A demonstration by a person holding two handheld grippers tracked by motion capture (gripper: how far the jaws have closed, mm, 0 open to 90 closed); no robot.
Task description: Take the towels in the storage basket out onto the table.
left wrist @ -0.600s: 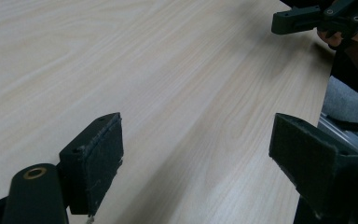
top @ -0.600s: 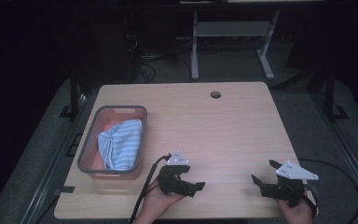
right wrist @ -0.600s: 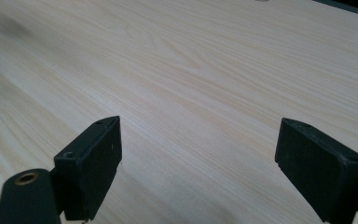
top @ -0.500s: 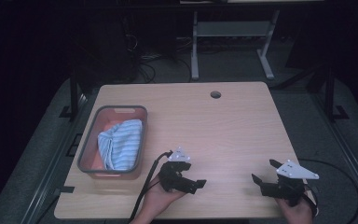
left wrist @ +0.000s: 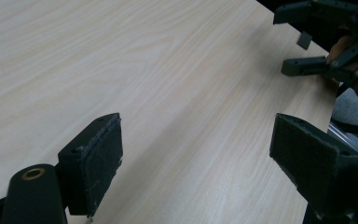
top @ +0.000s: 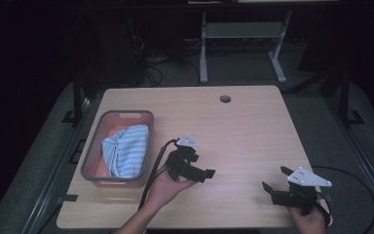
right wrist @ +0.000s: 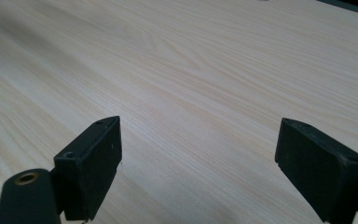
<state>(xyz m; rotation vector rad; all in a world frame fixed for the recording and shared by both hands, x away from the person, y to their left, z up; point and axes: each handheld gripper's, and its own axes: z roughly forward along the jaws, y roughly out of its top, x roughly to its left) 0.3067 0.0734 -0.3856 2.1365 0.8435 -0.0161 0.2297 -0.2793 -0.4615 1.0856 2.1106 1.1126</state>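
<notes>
**Two empty grippers over a wooden table, basket off to the side**

We are looking down at a light wooden table (top: 233, 126) with a round cable hole (top: 225, 99) near its far edge. At the table's left side a grey-rimmed basket (top: 93, 151) with a reddish inside is sitting, and a blue-and-white striped cloth (top: 124, 155) is lying bunched in it, well apart from the fingers of both grippers.

We are holding the left gripper (top: 209, 173) in the left hand (top: 163, 183) just right of the basket, its jaws pointing right across the table. In the left gripper view its fingers (left wrist: 98, 163) are standing wide apart with bare wood grain between them and nothing held; beyond them, near the table's edge, the right gripper (left wrist: 303, 44) is showing.

We are holding the right gripper (top: 275, 179) in the right hand (top: 309, 217) near the table's near right corner, a grey three-cornered plate (top: 309, 178) on top. In the right gripper view its fingers (right wrist: 93, 161) are also spread wide over bare wood, gripping nothing.
</notes>
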